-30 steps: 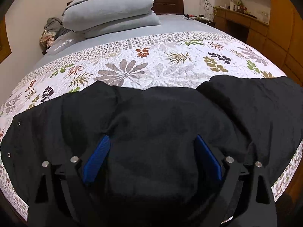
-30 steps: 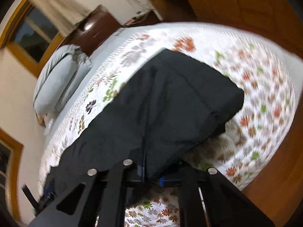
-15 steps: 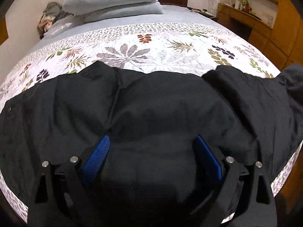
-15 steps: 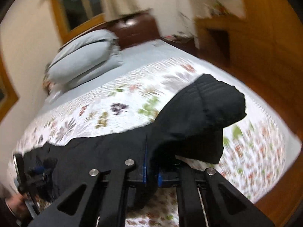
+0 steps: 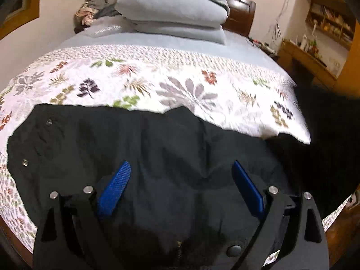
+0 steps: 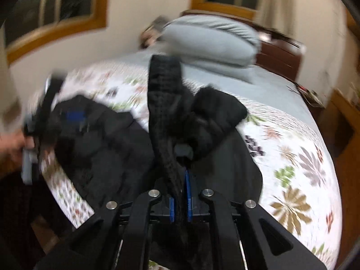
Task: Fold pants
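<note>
Black pants (image 5: 171,153) lie across the near part of the bed on a floral quilt (image 5: 180,85). My left gripper (image 5: 180,180) is open, its blue pads (image 5: 114,186) spread wide over the waist end, where a button (image 5: 234,250) shows. My right gripper (image 6: 178,200) is shut on the pants' leg end (image 6: 164,103), which it holds lifted above the rest of the pants (image 6: 108,148). The left gripper (image 6: 74,115) shows blurred at the left of the right wrist view.
Grey pillows (image 5: 175,11) are stacked at the head of the bed, with a heap of clothes (image 5: 90,6) beside them. A wooden desk and shelves (image 5: 315,51) stand at the right. The bed's near edge drops to a wooden floor (image 6: 346,135).
My right gripper has swung leftward with the leg end, carrying it over toward the waist. My left gripper has stayed open over the waist, its view shifted slightly.
</note>
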Demonstrator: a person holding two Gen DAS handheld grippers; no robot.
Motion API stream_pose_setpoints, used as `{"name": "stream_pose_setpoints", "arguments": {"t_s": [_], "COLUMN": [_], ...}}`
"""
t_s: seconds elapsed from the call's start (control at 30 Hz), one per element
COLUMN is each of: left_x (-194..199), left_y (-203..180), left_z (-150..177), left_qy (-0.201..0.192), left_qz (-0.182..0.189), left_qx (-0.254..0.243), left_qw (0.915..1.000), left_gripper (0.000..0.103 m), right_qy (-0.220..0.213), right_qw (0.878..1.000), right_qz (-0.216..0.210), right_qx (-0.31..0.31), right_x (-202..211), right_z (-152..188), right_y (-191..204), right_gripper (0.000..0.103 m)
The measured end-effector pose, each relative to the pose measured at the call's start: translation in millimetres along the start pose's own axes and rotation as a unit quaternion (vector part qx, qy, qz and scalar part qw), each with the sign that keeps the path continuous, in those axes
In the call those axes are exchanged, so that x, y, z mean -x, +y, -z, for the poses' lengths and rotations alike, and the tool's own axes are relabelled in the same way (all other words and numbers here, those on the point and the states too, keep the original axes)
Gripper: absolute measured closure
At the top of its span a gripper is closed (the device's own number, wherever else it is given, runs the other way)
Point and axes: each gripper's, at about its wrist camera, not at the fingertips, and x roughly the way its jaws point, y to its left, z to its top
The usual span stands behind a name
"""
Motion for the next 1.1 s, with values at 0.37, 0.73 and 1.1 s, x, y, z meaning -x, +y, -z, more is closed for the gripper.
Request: {"name": "stream_pose_setpoints", "arguments": {"t_s": [0.37, 0.73, 1.1], "left_x": [8, -14, -48], "left_y": [-20, -99, -64], "left_z": [-23, -50, -5], "left_qy": [-0.023, 0.021, 0.164], "left_qz": [0.050, 0.162, 0.219], "left_qx": [0.016, -0.007, 0.124], "left_qw": [0.9984, 0.9865, 0.9538], "left_gripper": [0.012, 0.012, 0.013], "right_qy": [0.062, 0.058, 0.051], "right_qw": [0.997, 0.995, 0.995], "right_qz": [-0.019, -0.016, -0.019], "right_qx": [0.032, 0.078, 0.080], "right_x": [-53, -50, -49], "right_z": [27, 44, 46], "right_y": [45, 63, 60], "right_gripper": [0.093, 0.093, 0.091]}}
